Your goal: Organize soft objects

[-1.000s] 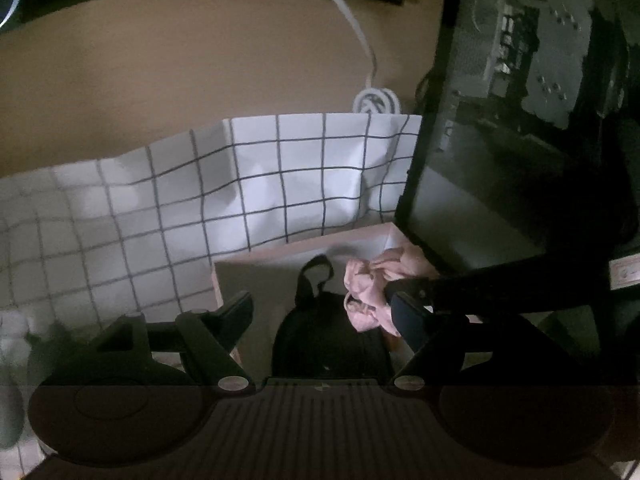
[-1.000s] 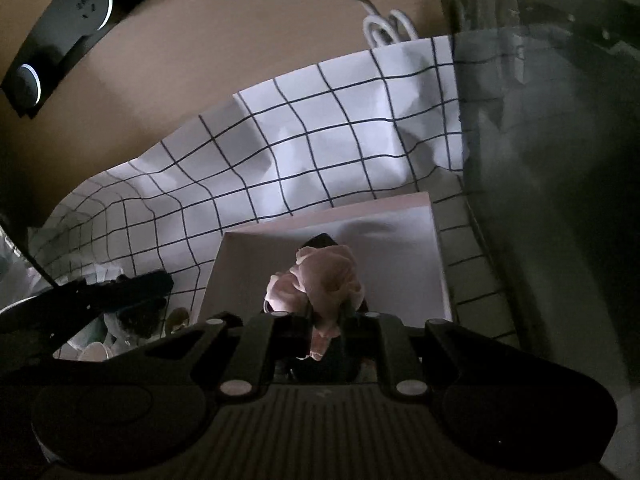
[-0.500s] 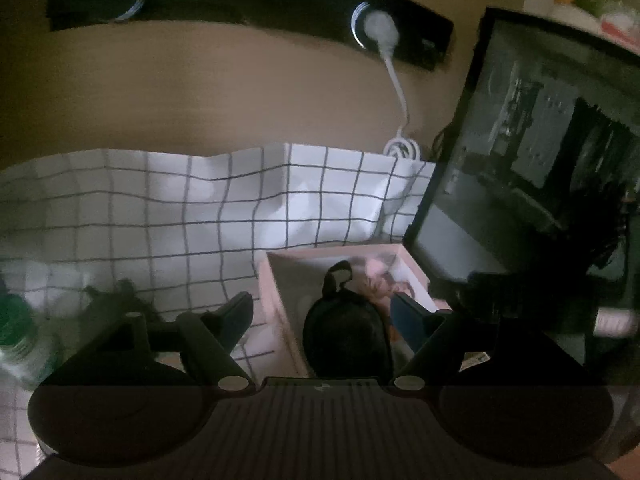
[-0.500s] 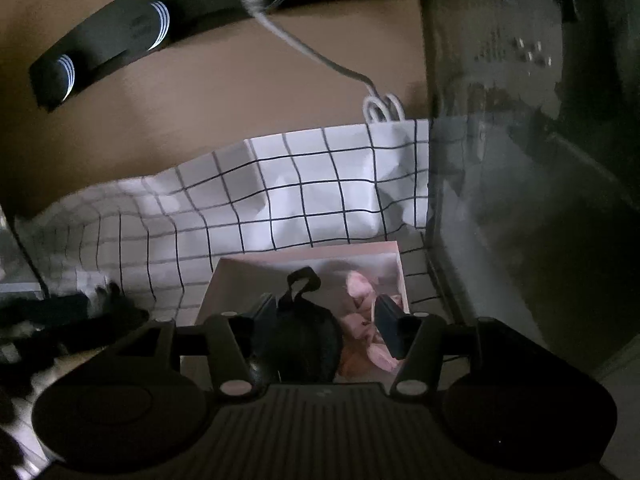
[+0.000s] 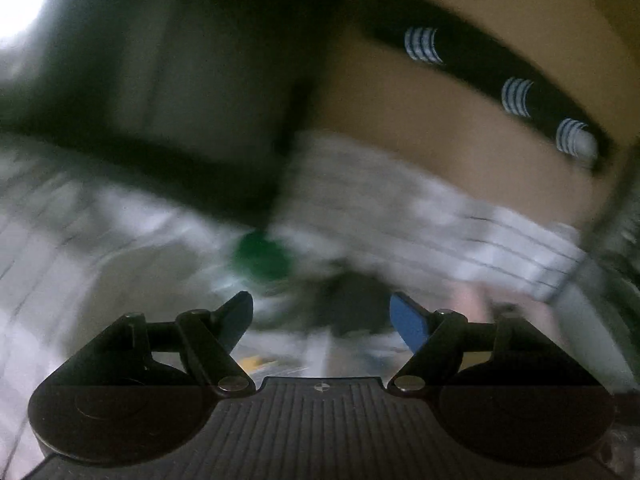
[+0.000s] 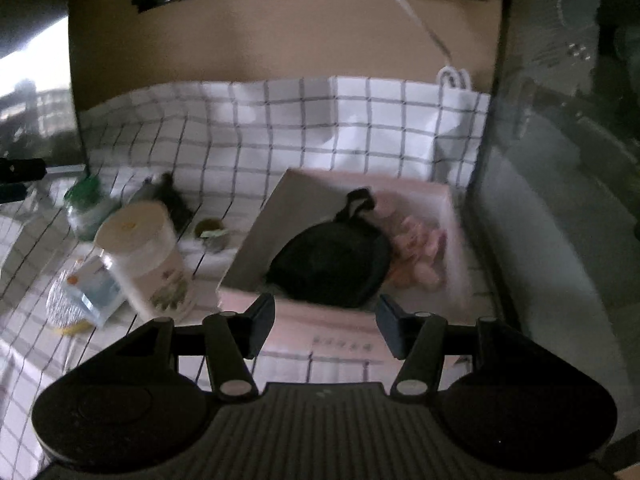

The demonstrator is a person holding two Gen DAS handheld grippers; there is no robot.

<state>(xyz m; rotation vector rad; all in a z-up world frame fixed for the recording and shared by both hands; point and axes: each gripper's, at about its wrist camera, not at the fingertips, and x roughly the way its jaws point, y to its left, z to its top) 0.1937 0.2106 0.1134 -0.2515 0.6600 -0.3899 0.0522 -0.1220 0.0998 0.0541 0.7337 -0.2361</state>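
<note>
Two soft items lie in the pale pink box on the desk: a black pouch with a loop strap toward the far wall, and a pink fabric piece just beside it on the right, the two touching. We note that the right tongs stand open above the near edge of the box, nothing between the pads; their jaws have just been opening, and the pink piece lies clear of them. A row of small marks runs along the near outer face of the box, but we cannot read it. The box rests on a white cloth with a dark grid that rises against a tan wall. A white cable drops from a dark strip on that wall to a coil at the cloth's top edge. A glass-sided dark case stands against the right of the box. Left of the box we record a white canister with a leafy printed label, text illegible, a clear packet just beside it, a green-capped bottle farther back, and a small jar between canister and box. The left wrist view is heavily blurred. We see the left tongs open and empty, blue pad showing, with a green blob ahead of them and the gridded cloth smeared behind. No brand name is legible in either view.
</note>
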